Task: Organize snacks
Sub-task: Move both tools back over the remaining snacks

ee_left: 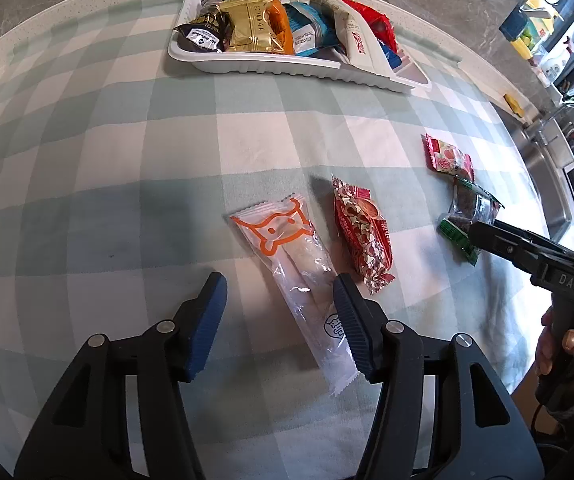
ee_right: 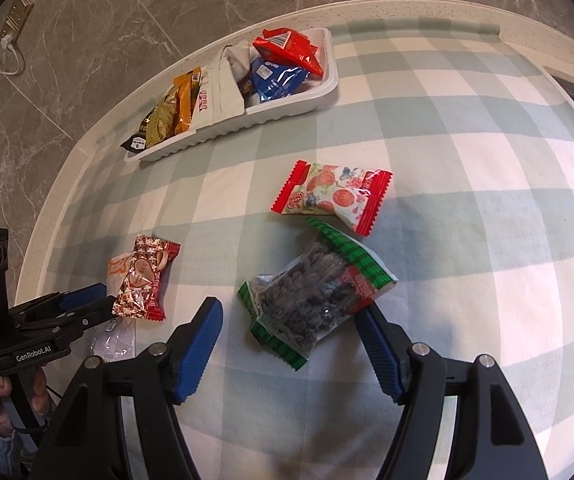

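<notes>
A white tray [ee_left: 271, 65] at the far side of the table holds several snack packets; it also shows in the right wrist view [ee_right: 287, 110]. Loose on the checked cloth lie a clear packet with an orange cat print [ee_left: 287, 256], a red heart-print packet [ee_left: 361, 232], a strawberry-print packet [ee_right: 329, 196] and a green-edged bag of dark dried fruit [ee_right: 315, 300]. My left gripper [ee_left: 281, 294] is open around the clear cat packet. My right gripper [ee_right: 289, 316] is open around the dried-fruit bag, low over it.
A metal sink [ee_left: 547, 168] lies beyond the table's right edge. A grey marble floor [ee_right: 87, 60] with a gold socket [ee_right: 17, 16] surrounds the table on the far side. Shelves with bright objects [ee_left: 535, 28] stand at the far right.
</notes>
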